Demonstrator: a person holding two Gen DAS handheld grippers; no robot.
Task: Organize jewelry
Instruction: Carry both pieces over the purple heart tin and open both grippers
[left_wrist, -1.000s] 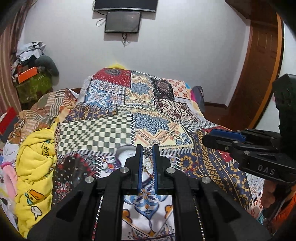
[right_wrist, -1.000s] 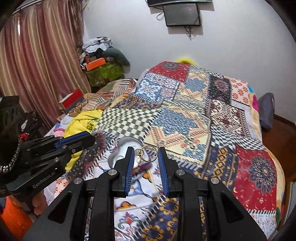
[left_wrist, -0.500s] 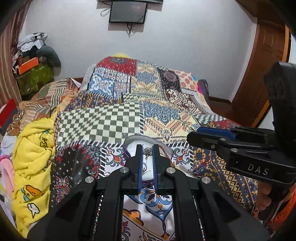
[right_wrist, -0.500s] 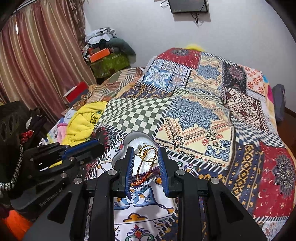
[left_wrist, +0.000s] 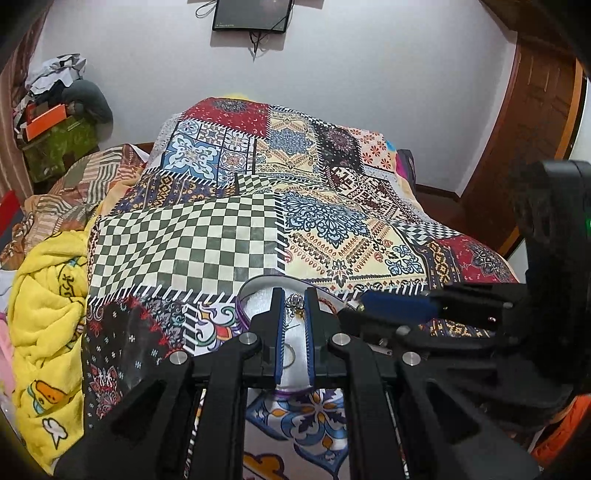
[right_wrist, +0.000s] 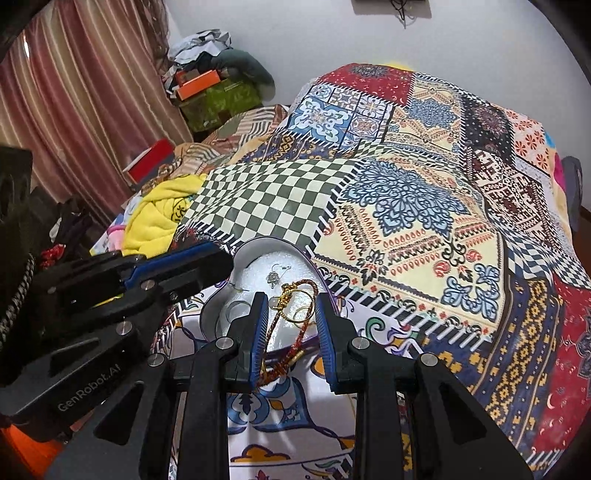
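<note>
Change: both grippers have come down over the heart-shaped box (right_wrist: 258, 246); placing seems close.
Left gripper (left_wrist: 294, 301): nearly closed, pinching a silver earring (left_wrist: 295, 302).
Right gripper (right_wrist: 290, 306): narrowly parted, gripping a gold ring with red cord (right_wrist: 295, 295).

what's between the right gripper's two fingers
In the right wrist view, a gold ring on a red-and-gold braided cord hangs there, over the heart-shaped white jewelry box.

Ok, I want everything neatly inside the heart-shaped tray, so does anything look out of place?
Yes. The red-and-gold cord on the gold ring held in the right tongs seems to trail over the tray rim onto the bedspread, not inside.
</note>
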